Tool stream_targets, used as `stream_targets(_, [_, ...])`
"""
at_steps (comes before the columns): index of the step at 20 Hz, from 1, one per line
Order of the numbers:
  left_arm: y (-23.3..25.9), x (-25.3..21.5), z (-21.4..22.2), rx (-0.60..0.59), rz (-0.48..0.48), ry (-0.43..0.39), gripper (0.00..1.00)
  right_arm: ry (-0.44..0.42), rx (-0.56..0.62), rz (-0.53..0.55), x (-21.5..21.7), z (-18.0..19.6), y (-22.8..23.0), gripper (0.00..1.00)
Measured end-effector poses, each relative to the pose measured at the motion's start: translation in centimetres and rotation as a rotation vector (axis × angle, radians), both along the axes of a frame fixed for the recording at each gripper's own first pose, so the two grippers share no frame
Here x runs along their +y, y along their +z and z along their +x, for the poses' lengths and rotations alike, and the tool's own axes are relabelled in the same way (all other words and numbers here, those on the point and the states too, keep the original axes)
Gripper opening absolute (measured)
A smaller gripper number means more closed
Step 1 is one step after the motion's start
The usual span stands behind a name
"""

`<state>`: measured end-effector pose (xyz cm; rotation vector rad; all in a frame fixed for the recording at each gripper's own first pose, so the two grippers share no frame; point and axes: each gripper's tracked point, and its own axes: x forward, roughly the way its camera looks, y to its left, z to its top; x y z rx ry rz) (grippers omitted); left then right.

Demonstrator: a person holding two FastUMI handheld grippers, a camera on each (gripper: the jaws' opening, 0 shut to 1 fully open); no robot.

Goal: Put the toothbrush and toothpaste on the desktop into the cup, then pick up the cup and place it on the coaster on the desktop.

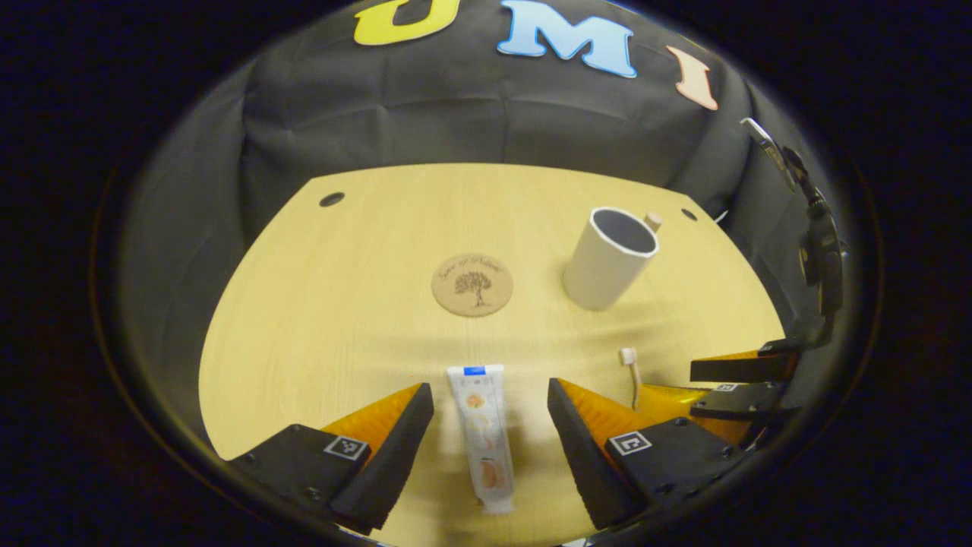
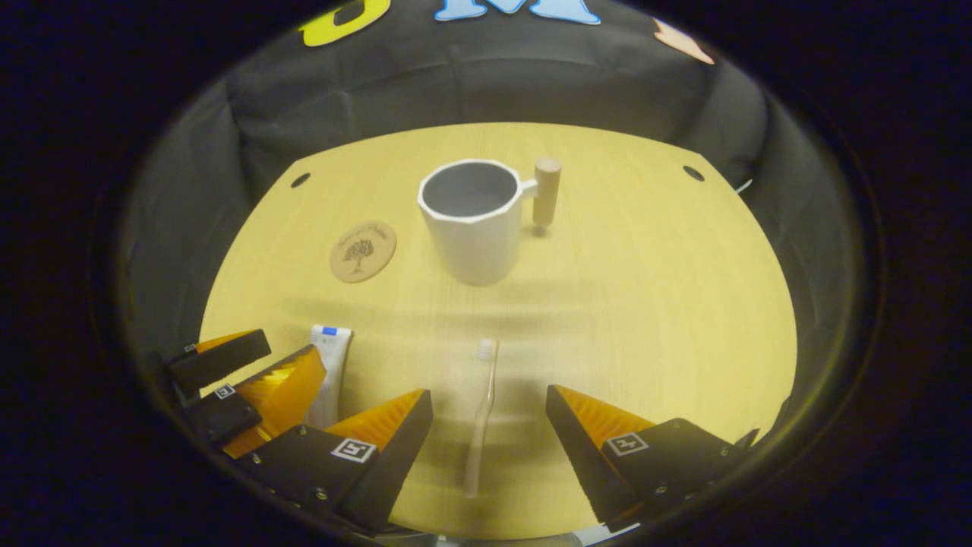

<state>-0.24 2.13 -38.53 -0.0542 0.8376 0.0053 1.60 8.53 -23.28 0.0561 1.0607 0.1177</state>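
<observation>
Desktop [image 1: 342,304]: coaster [image 1: 472,285], script illegible.

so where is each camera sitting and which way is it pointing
Left gripper view: rides on the left gripper, low over the desk, looking forward along its open jaws at the toothpaste lying between them; the right gripper shows at its right edge.
Right gripper view: rides on the right gripper, facing the same way, open jaws either side of the toothbrush; the left gripper shows at lower left.
Both share the cup, coaster, toothpaste and toothbrush.
</observation>
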Motion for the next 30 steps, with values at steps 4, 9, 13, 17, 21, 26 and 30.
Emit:
stream_targets(4, [-2.9,0.4,-0.7,0.079,-0.001,0.004,0.99,-0.012,0.085,-0.012,0.1,-1.3,-1.0,0.94])
stream_targets(9, [-5.8,1.1,-2.0,0.161,0.014,0.013,0.99,-0.009,0.121,-0.048,-0.4,-1.8,-1.6,0.89])
stream_targets(13, [-6.1,1.1,-1.8,0.163,0.052,0.021,0.94,-0.024,0.129,-0.06,-0.2,-2.2,-1.5,0.93])
stream_targets(17, [-6.2,0.8,-1.5,0.164,0.058,0.025,0.95,-0.063,0.175,-0.052,0.0,-2.7,-1.5,0.97])
stream_targets(21, [-6.0,1.0,-1.3,0.159,0.056,0.041,0.84,-0.088,0.209,-0.052,-0.1,-3.0,-1.0,0.79])
stream_targets(26, [-5.9,1.2,-1.2,0.163,0.071,0.029,0.51,-0.079,0.214,-0.053,-0.2,-2.9,-1.2,0.34])
stream_targets(30, [-6.3,1.3,-0.9,0.146,0.064,0.044,0.33,-0.081,0.22,-0.045,0.0,-2.8,-1.3,0.06])
